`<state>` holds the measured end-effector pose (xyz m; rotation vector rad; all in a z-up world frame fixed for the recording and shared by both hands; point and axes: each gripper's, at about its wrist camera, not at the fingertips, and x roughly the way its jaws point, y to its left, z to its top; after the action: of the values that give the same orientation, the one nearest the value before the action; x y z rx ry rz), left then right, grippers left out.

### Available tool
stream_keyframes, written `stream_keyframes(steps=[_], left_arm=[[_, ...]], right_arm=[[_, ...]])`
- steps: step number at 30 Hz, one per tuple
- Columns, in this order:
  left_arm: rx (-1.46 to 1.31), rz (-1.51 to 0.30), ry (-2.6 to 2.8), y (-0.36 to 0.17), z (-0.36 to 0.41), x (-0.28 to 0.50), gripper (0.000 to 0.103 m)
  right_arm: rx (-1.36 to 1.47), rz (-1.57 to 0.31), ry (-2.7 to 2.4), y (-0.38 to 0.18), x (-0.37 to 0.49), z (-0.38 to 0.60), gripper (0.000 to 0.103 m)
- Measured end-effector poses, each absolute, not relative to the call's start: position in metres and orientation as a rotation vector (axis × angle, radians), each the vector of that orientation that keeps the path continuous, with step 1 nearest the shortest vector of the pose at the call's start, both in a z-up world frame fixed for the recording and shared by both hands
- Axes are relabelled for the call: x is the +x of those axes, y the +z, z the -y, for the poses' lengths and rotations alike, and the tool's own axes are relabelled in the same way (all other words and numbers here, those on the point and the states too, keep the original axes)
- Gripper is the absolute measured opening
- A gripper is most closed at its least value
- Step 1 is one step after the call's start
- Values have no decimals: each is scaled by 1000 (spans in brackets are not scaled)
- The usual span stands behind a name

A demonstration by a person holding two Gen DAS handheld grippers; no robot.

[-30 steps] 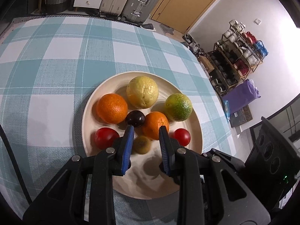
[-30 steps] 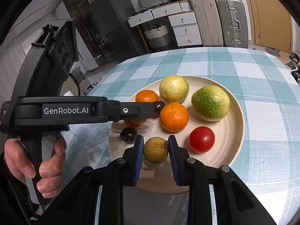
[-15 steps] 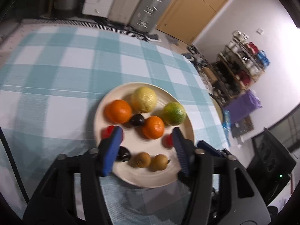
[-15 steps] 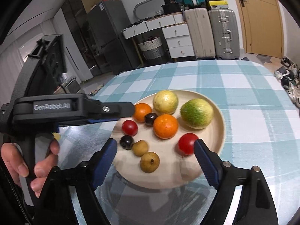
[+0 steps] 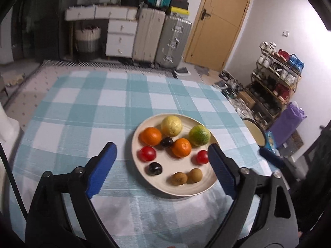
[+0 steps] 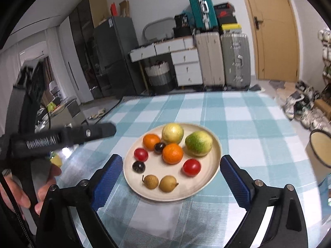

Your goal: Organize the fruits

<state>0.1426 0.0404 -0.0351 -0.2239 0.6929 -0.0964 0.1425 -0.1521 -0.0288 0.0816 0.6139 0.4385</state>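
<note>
The table (image 5: 86, 111), covered in a teal-and-white checked cloth, carries a round cream plate (image 5: 187, 192) that sits toward its right half in the left wrist view. On the plate all the fruit is gathered. At the far side lie the largest pieces: a pale yellow citrus (image 5: 171, 125) and, to its right, a green-and-yellow mottled citrus (image 5: 199, 135). Just in front of these are two oranges, one at the left (image 5: 150, 136) and one nearer the middle (image 5: 181, 147), with a dark plum-like fruit (image 5: 166, 142) between them and touching or nearly touching both. Two small red fruits, probably tomatoes, lie apart from each other, one at the left (image 5: 147, 153) and one at the right (image 5: 202, 157). A second dark fruit (image 5: 155, 168) rests near the plate's left front rim. Nearest the viewer, two small brown fruits (image 5: 185, 177) lie side by side, touching. The left tongs (image 5: 163, 169) hang above the near edge of the plate with the jaws opening wide, the blue pads standing well clear on either side, nothing gripped. The right tongs (image 6: 170, 178) likewise have jaws opening, spread wider than the plate appears, holding nothing. In the right wrist view a person's hand (image 6: 24, 194) grasps the left tool's handle.
</note>
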Motion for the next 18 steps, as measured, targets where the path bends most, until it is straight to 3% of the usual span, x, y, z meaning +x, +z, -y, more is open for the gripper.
stream_keyframes(steps=[1,18], left_arm=[[-217,-677,-82,-33,-40,137,103],[-87,-484,57,-22,-43,58,102]], right_arm=[[73,-598,429,-25,139,153,101],[77,-431,399,-1,86,169,103]])
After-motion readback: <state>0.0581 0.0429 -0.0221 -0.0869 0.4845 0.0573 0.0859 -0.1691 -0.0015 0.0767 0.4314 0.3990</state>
